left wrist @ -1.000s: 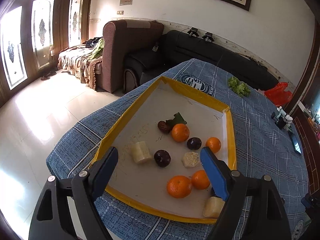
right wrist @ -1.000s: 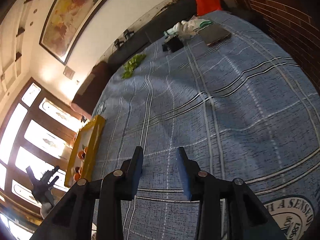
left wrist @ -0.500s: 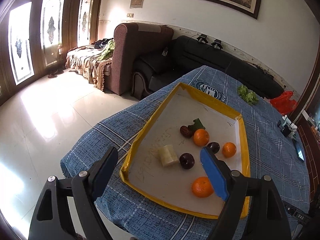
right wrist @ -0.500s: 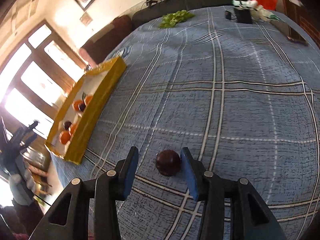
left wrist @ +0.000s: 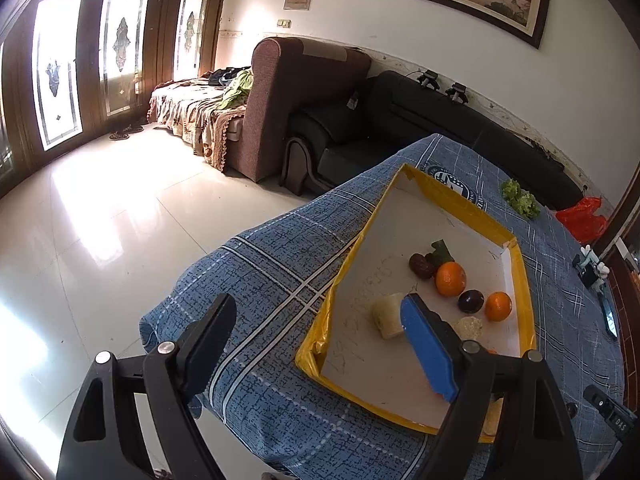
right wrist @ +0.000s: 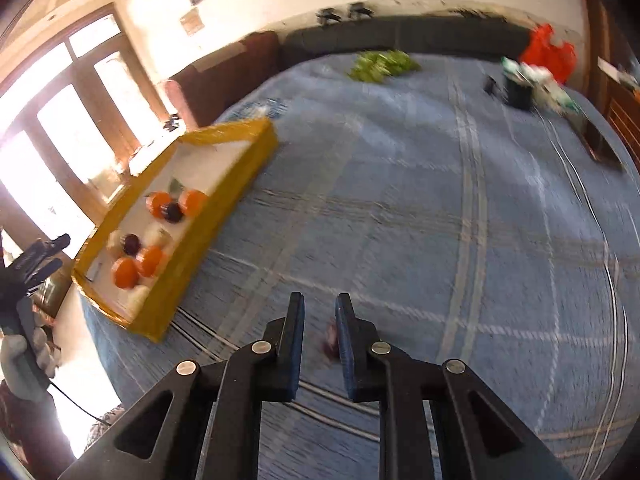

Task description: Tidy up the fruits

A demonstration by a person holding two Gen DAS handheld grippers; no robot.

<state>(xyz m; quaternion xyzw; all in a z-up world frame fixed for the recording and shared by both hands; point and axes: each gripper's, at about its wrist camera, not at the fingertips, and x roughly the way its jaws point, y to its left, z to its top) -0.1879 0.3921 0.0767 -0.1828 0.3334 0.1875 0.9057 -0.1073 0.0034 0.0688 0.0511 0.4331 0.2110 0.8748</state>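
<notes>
Your tabletop point(right wrist: 420, 208) under the blue checked cloth carried the yellow-rimmed tray point(right wrist: 256, 140) at its left edge, with oranges, dark plums and pale pieces already inside. Since half a second earlier, your right hand-held gripper point(right wrist: 320, 316) swung toward that tray, and its jaws had just been closing. They stood narrowly apart, pinched on the dark plum point(right wrist: 330, 338), a blurred sliver low between them. I judged the pick done and the carry to the tray next. Your left hand-held gripper point(left wrist: 316, 322) hung wide apart and empty over the tray's near corner.
</notes>
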